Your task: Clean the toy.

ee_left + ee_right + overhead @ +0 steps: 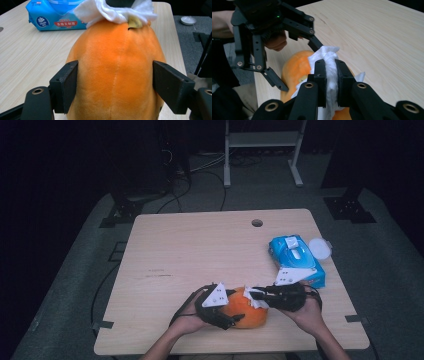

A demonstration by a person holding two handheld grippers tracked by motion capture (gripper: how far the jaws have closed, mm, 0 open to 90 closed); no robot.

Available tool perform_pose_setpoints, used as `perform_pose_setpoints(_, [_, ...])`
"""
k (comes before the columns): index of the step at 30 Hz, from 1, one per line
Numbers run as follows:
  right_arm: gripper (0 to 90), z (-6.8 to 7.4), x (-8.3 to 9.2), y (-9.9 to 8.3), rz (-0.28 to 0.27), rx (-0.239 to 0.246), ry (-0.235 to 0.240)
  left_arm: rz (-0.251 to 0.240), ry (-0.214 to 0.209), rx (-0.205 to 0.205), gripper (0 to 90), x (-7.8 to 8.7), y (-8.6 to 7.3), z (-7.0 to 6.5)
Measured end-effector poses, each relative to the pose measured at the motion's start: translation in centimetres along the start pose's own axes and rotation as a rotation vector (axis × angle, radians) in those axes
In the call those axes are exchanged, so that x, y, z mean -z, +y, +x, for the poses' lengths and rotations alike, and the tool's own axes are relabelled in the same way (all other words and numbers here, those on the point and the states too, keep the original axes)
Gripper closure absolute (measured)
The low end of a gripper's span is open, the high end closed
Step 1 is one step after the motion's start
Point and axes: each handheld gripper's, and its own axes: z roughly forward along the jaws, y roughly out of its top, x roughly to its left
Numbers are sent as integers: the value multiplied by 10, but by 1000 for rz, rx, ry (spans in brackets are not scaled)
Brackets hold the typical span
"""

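Right gripper view: right hand-held gripper [329, 82] pinches crumpled white wipe [329, 56] above fuzzy orange pumpkin [295, 68].

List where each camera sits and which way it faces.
High view: above the person's side, looking down on the table; both hands, left gripper, right gripper.
Left gripper view: along its jaws flanking the orange plush fruit.
Right gripper view: along its jaws clamping the white wipe.
Shared: all three show fruit and wipe.
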Motion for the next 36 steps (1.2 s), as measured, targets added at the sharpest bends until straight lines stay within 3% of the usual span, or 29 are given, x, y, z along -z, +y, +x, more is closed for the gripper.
perform_pose_setpoints(1, [803,4,-2,2,9,22,-2,-1,-5,-7,239,1,-1,0])
perform_pose_setpoints(4, [803,2,0,1,8,15,-3,-9,-10,6,242,1,-2,1])
perform_pose_setpoints(6, [803,-5,3,-4,7,-6,-11,-18,-14,16,242,1,-3,2])
perform_pose_setpoints(7, [802,-12,6,-10,6,-41,-22,-19,-15,21,241,1,-3,3])
perform_pose_setpoints(10, [802,-19,8,-13,11,-63,-35,-12,-16,15,234,0,-1,1])
perform_pose_setpoints(13, [803,-17,6,-12,11,-54,-36,1,-18,8,220,-1,1,0])
perform_pose_setpoints(14, [803,-12,5,-9,24,-21,-44,3,-26,19,180,1,1,1])
perform_pose_setpoints(15, [803,-10,5,-8,26,-13,-43,-8,-43,56,157,4,0,7])
perform_pose_setpoints(16, [803,-10,5,-8,26,-13,-43,-8,-43,56,129,4,0,7])
perform_pose_setpoints(18, [804,-10,6,-9,30,-4,-39,2,-34,131,90,5,-1,15])
perform_pose_setpoints(19, [803,-13,7,-11,27,-18,-31,12,-54,182,62,3,-4,19])
perform_pose_setpoints(21, [804,-15,8,-12,19,-34,-23,21,-90,233,89,-3,-10,20])
perform_pose_setpoints(24, [804,-13,7,-10,16,-27,-19,17,-75,226,148,-3,-9,18])
perform_pose_setpoints(27, [803,0,3,1,7,22,-26,-20,-6,161,287,1,-2,13])
perform_pose_setpoints(28, [803,0,3,1,7,22,-26,-20,-6,161,301,1,-2,13])
perform_pose_setpoints(32, [803,8,7,12,-31,51,-27,-44,123,26,305,4,11,3])
perform_pose_setpoints(35, [804,6,4,9,-15,55,-40,-40,96,39,282,2,6,4])
perform_pose_setpoints(36, [804,0,3,2,7,42,-41,-43,56,78,214,2,2,9])
